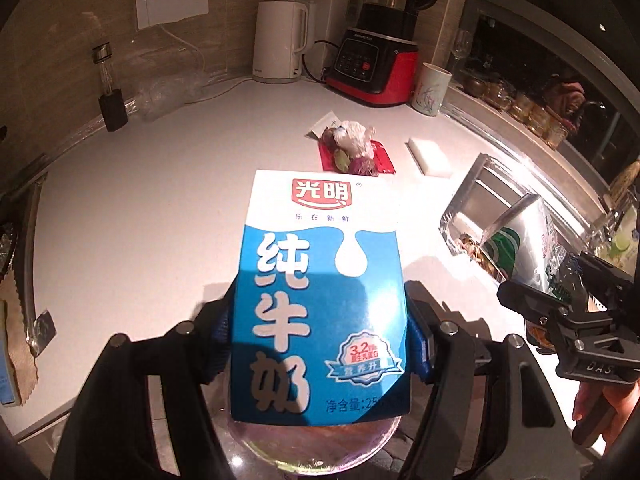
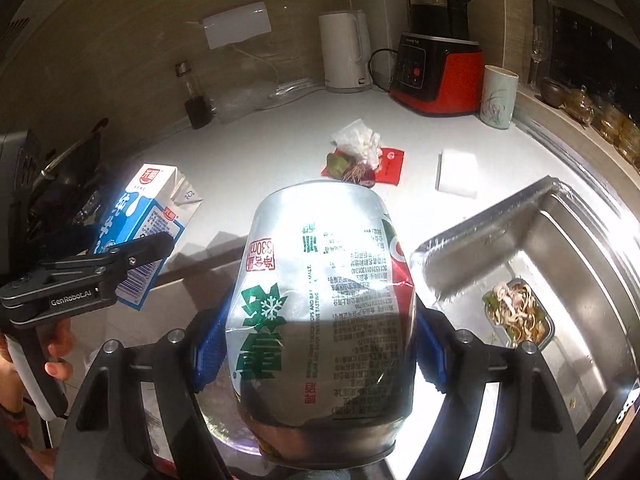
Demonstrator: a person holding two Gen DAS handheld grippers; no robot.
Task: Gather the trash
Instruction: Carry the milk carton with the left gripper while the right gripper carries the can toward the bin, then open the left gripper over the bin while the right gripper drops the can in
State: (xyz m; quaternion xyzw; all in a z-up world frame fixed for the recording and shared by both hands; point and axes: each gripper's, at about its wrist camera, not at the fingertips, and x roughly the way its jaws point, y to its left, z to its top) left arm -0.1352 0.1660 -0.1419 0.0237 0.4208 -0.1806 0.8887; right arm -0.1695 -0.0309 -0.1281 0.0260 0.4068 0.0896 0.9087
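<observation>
Left claw: the left gripper is clamped on a blue and white milk carton, blue pads pressing both sides, jaws spread about carton-wide. It's held up off the counter.

Right claw: the right gripper is squeezing a silver and green drink can, a bit dented by the look of it, pads tight on either side.

Done so far: I'd say two bits of trash are picked up, one per hand. No bin shows in either view, so can't tell where they're headed.

Still left: a little pile on the white counter, namely a crumpled plastic wrapper on a red packet with some food scraps. A white sponge-like block sits just beside it, might not be trash.

Sink side: the sink holds a tray of leftover noodles. Its metal rim is close to the right hand.

Back edge: kettle, blender, cup and a small bottle line the wall.

Open room: the middle of the counter is bare, plenty of space to move, though both hands are full.
</observation>
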